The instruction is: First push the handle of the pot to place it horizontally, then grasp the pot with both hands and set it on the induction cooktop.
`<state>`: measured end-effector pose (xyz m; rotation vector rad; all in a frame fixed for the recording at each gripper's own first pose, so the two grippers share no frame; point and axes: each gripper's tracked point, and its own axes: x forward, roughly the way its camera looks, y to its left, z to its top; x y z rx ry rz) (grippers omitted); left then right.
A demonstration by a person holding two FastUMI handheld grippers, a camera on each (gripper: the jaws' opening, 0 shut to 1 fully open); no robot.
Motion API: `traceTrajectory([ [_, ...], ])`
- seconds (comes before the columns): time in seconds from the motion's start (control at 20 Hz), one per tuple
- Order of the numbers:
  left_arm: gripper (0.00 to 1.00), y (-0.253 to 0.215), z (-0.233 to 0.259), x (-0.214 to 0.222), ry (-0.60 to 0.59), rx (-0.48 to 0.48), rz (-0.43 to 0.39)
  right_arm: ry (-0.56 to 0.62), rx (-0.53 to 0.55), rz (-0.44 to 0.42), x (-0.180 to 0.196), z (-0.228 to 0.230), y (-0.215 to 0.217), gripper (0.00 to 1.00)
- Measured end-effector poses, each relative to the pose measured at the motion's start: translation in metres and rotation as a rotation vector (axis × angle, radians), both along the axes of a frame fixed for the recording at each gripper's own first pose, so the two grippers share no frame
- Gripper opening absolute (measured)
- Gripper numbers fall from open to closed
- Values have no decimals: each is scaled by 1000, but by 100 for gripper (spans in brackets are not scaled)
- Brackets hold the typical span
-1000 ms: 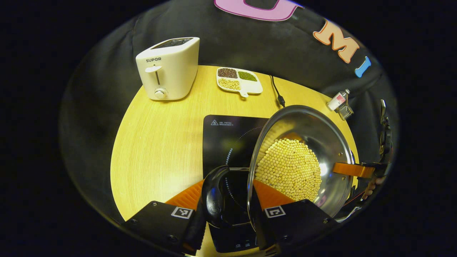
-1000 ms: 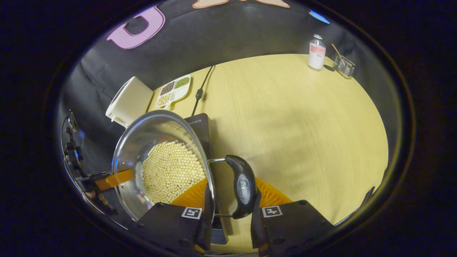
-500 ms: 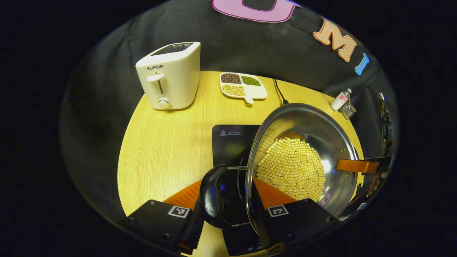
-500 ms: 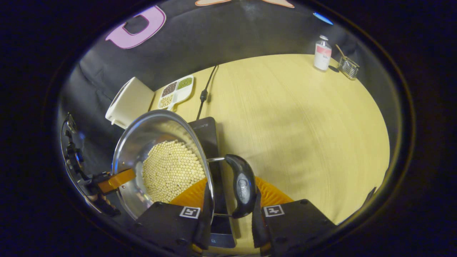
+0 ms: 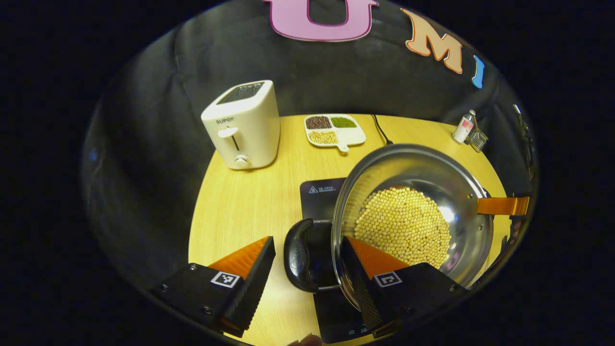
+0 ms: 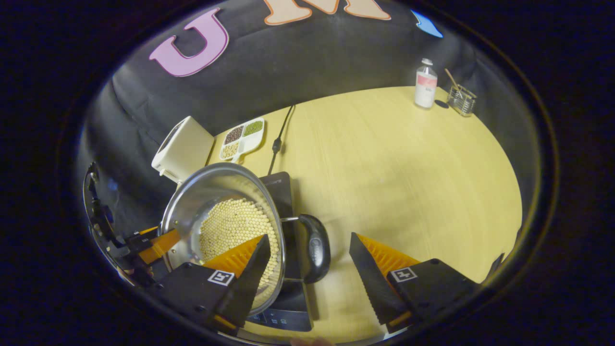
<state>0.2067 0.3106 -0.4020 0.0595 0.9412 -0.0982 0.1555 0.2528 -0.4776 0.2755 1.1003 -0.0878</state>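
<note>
Okay, my left gripper (image 5: 305,271) and right gripper (image 6: 307,269) both stand spread around the pot's (image 5: 413,226) handles, pot resting on the induction cooktop (image 5: 319,194) just ahead, so I'd back straight out without nudging them.

Round light-wood table (image 6: 394,163) carries a white toaster (image 5: 244,126), divided dish of beans (image 5: 334,130), black cable (image 6: 277,139), and the black induction cooktop (image 5: 319,194). Bottle (image 6: 425,83) and small wire holder (image 6: 461,100) stand together at the far edge.
</note>
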Motion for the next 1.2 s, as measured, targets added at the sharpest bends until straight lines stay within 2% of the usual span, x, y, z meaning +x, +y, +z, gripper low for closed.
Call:
traceTrajectory([
  [0.05, 86, -6, 6, -5, -9, -11, -9, -25, 7, 2, 0, 7, -1, 94],
  [0.1, 85, -10, 13, -9, -23, -15, -11, -55, 11, 2, 1, 14, -4, 100],
  [0.15, 87, -11, 22, -13, -37, -14, -5, -86, 21, 4, 2, 22, -6, 94],
  [0.2, 84, -13, 32, -18, -56, -13, 7, -114, 40, 9, 2, 33, -8, 94],
  [0.25, 84, -17, 41, -23, -77, -12, 19, -137, 60, 14, 2, 42, -10, 100],
  [0.3, 84, -22, 50, -29, -92, -11, 29, -154, 76, 23, 1, 51, -14, 94],
  [0.35, 84, -28, 55, -37, -101, -9, 36, -169, 88, 34, -4, 59, -19, 93],
  [0.4, 84, -34, 61, -46, -103, -3, 41, -188, 92, 44, -7, 68, -26, 100],
  [0.45, 84, -40, 67, -55, -107, 6, 47, -208, 95, 55, -13, 77, -35, 93],
  [0.5, 84, -47, 74, -64, -113, 11, 57, -226, 102, 65, -20, 88, -42, 100],
  [0.55, 84, -58, 85, -74, -126, 12, 69, -251, 112, 74, -28, 100, -49, 100],
  [0.65, 84, -86, 115, -89, -197, 1, 65, -329, 114, 86, -40, 125, -64, 100],
  [0.7, 84, -96, 131, -97, -241, 9, 65, -361, 115, 95, -49, 137, -69, 92],
  [0.75, 84, -106, 146, -105, -287, 19, 65, -396, 119, 105, -56, 149, -72, 100],
  [0.8, 84, -116, 163, -113, -335, 25, 66, -433, 121, 116, -62, 163, -76, 92],
  [0.85, 83, -127, 179, -122, -378, 25, 65, -464, 119, 123, -66, 175, -82, 92],
  [0.9, 83, -138, 191, -133, -403, 21, 66, -485, 121, 129, -76, 186, -86, 100],
  [1.0, 83, -153, 213, -151, -450, 21, 69, -531, 136, 128, -89, 210, -92, 92],
  [1.05, 84, -161, 224, -155, -481, 15, 71, -562, 137, 129, -93, 223, -96, 92],
  [1.1, 84, -168, 235, -160, -512, 6, 74, -602, 134, 129, -96, 238, -101, 100],
  [1.15, 86, -173, 245, -164, -544, 5, 70, -644, 123, 127, -100, 253, -106, 92],
  [1.2, 87, -178, 256, -169, -572, 10, 61, -691, 113, 125, -102, 268, -109, 92],
])
